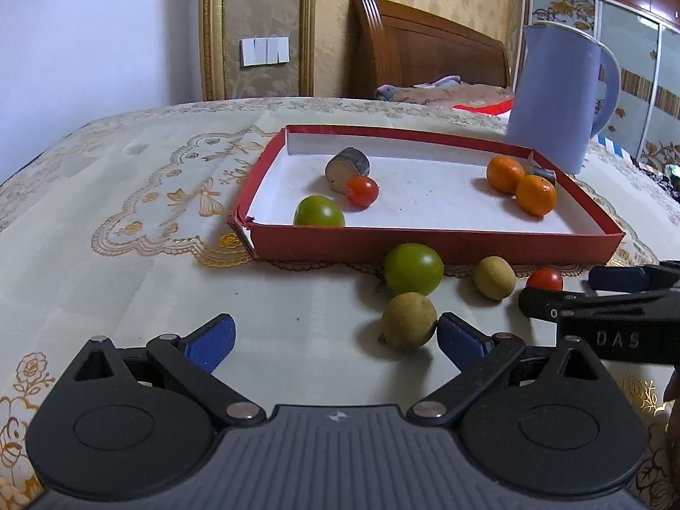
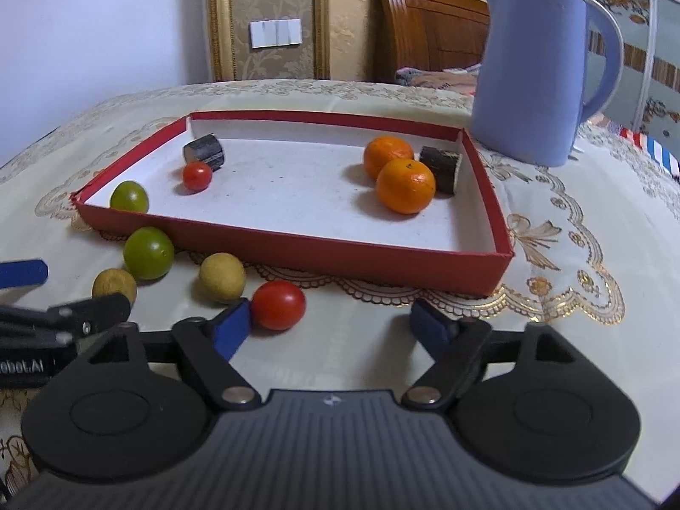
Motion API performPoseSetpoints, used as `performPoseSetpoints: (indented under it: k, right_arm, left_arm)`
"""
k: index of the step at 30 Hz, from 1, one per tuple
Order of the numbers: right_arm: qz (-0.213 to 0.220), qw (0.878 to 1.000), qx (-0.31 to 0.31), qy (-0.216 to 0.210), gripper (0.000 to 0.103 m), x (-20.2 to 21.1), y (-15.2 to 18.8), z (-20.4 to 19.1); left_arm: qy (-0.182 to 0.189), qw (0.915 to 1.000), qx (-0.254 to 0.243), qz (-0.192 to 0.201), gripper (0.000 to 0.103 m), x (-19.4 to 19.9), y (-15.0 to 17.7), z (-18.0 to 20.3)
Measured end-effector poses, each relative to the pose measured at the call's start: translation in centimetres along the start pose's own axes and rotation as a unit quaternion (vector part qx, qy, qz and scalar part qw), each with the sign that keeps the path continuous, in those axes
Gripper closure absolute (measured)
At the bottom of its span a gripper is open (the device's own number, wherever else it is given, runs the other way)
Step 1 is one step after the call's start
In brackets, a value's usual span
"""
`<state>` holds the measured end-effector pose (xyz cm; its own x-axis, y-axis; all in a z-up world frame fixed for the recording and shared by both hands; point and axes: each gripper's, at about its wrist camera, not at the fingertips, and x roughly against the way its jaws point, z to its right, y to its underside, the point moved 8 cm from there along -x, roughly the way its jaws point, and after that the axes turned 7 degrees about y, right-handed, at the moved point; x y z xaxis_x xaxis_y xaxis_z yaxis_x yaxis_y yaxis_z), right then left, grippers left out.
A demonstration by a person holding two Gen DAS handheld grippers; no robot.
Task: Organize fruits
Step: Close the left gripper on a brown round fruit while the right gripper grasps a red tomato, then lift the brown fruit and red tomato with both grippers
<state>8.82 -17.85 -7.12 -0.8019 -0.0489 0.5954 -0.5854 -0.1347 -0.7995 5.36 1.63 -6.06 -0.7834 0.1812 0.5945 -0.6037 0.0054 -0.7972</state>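
- Landmark: the red tray (image 2: 297, 250). All positions below are given relative to it, left to right.
- Left gripper (image 1: 335, 338): in front of the tray's left half, fingers spread wide, holding nothing. A tan fruit (image 1: 409, 319) touches the inner side of its right fingertip.
- Inside the tray, left end: one green fruit (image 2: 129, 196) against the front wall, one red tomato (image 2: 197, 175) behind it, and a dark cylinder (image 2: 205, 151) touching the tomato.
- Inside the tray, right end: two oranges (image 2: 399, 176) touching each other, with a second dark cylinder (image 2: 442, 168) against the right wall.
- In front of the tray, on the cloth: a second green fruit (image 2: 148, 252), the tan fruit, another tan fruit (image 2: 222, 277) and a second tomato (image 2: 278, 304).
- Right gripper (image 2: 327, 325): in front of the tray's middle, fingers spread, holding nothing. The loose tomato touches its left fingertip.
- Progress, as a judgement: four fruits are sorted by kind into the tray ends; four remain outside. Roughly half is done. No tan fruit is in the tray yet.
- Behind the tray's right corner: a blue jug (image 2: 531, 72).
- Limits of view: what the cylinders are cannot be told. The left-wrist view largely hides the right-end cylinder behind the oranges. The right gripper is cut off at the left-wrist view's edge, and the left gripper at the right-wrist view's edge.
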Motion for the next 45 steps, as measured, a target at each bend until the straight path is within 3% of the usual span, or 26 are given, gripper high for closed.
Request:
performPoseSetpoints:
  k: [17, 19, 20, 24, 26, 29, 31, 34, 38, 42, 45]
  right_arm:
    - [0.001, 1.000, -0.004, -0.003, 0.034, -0.1, -0.2, -0.1]
    - [0.003, 1.000, -0.003, -0.003, 0.037, 0.0, -0.2, -0.1]
    - [0.004, 1.000, -0.002, -0.004, 0.039, 0.0, -0.2, -0.2]
    - [0.005, 1.000, -0.002, -0.006, 0.043, 0.0, -0.3, -0.3]
    - [0.006, 1.000, 0.001, -0.006, 0.043, 0.0, -0.3, -0.3]
    - [0.006, 1.000, 0.001, -0.008, 0.045, 0.0, -0.3, -0.4]
    - [0.009, 1.000, 0.003, -0.011, 0.052, 0.1, -0.3, -0.5]
    - [0.013, 1.000, 0.014, -0.020, 0.065, 0.2, -0.3, -1.0]
    - [0.014, 1.000, 0.013, -0.021, 0.065, 0.2, -0.3, -1.0]
    - [0.016, 1.000, 0.010, -0.019, 0.077, 0.3, -0.3, -0.9]
    - [0.016, 1.000, 0.006, -0.020, 0.077, 0.3, -0.3, -0.8]
  left_arm:
    - [0.007, 0.9995, -0.030, -0.009, 0.002, -0.3, 0.1, 1.1]
    - [0.009, 0.9995, -0.028, -0.007, 0.009, -0.3, 0.1, 1.1]
    - [0.008, 0.9996, -0.025, -0.006, 0.018, -0.2, 0.1, 1.0]
    - [0.011, 0.9998, -0.018, -0.001, 0.030, -0.1, 0.0, 0.8]
    - [0.012, 0.9997, -0.022, 0.003, 0.043, 0.0, -0.1, 0.9]
    - [0.011, 0.9995, -0.028, 0.001, 0.043, 0.0, 0.0, 1.1]
    - [0.013, 0.9996, -0.026, 0.002, 0.044, 0.0, 0.0, 1.0]
    - [0.030, 0.9992, -0.024, 0.007, 0.057, 0.3, -0.1, 1.1]
    - [0.032, 0.9989, -0.033, 0.004, 0.062, 0.2, -0.1, 1.5]
    - [0.043, 0.9985, -0.035, 0.005, 0.073, 0.3, -0.1, 1.6]
    - [0.046, 0.9983, -0.034, 0.005, 0.076, 0.4, -0.1, 1.7]
